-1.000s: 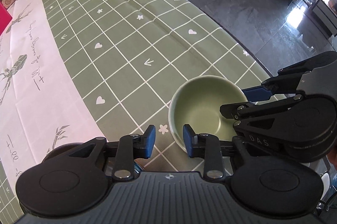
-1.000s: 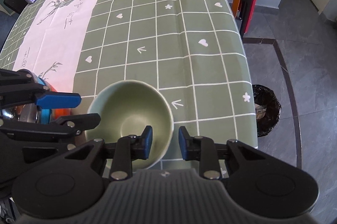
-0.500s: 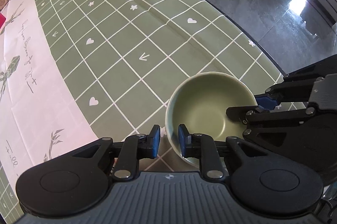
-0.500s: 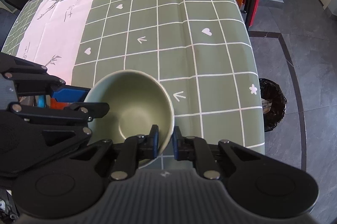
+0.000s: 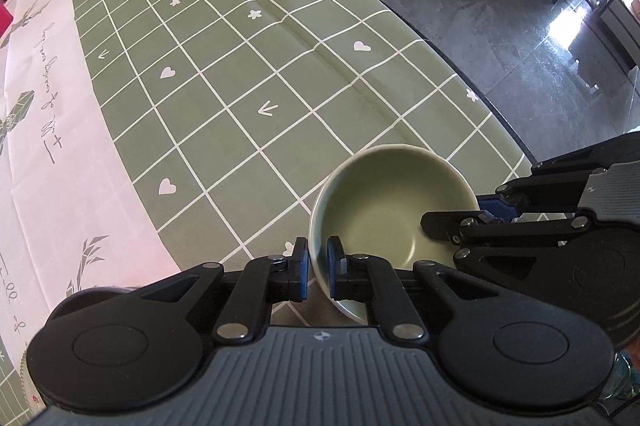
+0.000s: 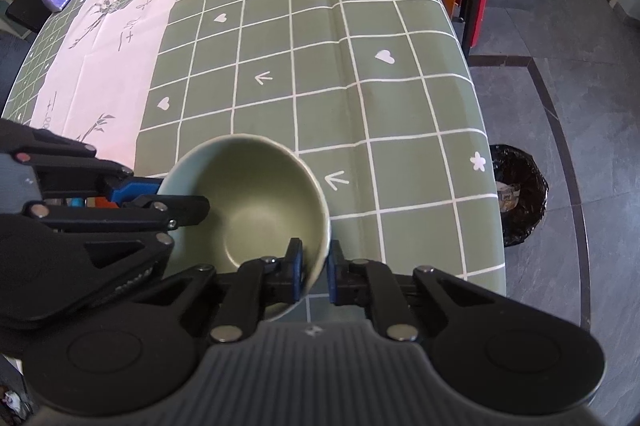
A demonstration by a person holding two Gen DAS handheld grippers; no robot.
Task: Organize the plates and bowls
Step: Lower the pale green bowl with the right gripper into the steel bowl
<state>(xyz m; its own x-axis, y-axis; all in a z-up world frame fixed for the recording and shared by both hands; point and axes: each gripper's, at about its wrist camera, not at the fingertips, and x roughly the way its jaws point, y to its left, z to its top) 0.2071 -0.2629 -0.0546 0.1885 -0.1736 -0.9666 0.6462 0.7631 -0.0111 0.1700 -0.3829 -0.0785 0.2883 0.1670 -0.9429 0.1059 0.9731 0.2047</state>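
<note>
Green checked cloth covers the worktop [image 5: 224, 114], wide and bare beyond. Near its right edge sits the green bowl [image 5: 384, 218]; the left tool [image 5: 318, 268] clamps its near-left rim, the right tool [image 6: 316, 268] its near-right rim.
</note>
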